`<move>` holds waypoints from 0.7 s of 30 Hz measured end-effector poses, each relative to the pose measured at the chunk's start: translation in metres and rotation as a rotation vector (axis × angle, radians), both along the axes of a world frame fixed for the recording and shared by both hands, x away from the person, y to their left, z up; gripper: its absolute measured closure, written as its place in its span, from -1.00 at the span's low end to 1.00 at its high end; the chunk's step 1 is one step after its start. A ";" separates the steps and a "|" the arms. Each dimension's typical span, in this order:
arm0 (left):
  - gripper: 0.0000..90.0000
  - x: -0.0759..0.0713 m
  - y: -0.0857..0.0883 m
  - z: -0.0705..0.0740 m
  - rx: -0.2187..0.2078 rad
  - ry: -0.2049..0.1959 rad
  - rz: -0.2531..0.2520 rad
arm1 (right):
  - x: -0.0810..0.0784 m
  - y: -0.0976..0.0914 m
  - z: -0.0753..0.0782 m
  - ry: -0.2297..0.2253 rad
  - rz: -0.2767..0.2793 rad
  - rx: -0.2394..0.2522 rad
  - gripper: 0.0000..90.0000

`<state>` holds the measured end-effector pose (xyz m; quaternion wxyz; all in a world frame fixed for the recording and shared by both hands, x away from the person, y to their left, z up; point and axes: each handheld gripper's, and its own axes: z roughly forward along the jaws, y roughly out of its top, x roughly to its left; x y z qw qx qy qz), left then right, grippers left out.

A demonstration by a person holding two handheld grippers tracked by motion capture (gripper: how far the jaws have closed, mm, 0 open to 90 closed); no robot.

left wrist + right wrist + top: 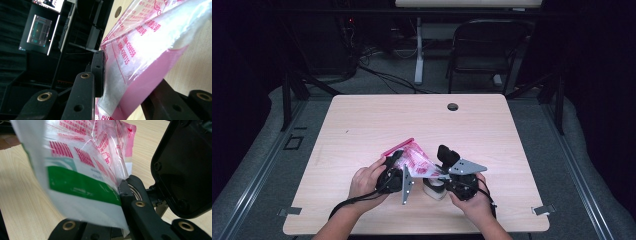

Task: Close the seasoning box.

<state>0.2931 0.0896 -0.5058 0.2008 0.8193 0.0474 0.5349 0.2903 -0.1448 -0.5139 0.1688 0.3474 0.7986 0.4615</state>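
A clear plastic zip bag [417, 161] with red print and a pink strip hangs above the table between my two grippers. The left gripper [398, 167] has the bag's pink-edged end between its jaws. In the left gripper view the bag [150, 42] bulges with something white, and the left pad [99, 72] presses on its side. My right gripper [441, 175] is shut on the bag's other end. In the right gripper view the film [110, 150] is pinched at the right gripper [124, 188], and a white packet with a green band [80, 185] shows through it.
A white ring-shaped object [434, 191] lies on the wooden table [362, 125] under the right hand. The table has a cable hole [452, 106] at the far side. A black housing [185, 170] stands close on the right in the right gripper view. A chair [487, 50] stands beyond the table.
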 end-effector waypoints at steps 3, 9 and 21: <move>0.62 0.001 0.000 0.000 0.001 0.006 0.001 | 0.000 0.000 0.000 -0.001 0.000 0.003 1.00; 0.62 0.003 0.003 -0.003 -0.037 0.032 0.000 | 0.000 0.000 0.001 -0.006 -0.004 0.009 1.00; 0.63 0.008 0.009 -0.007 -0.095 0.100 0.000 | 0.001 0.001 0.003 -0.014 0.000 0.014 1.00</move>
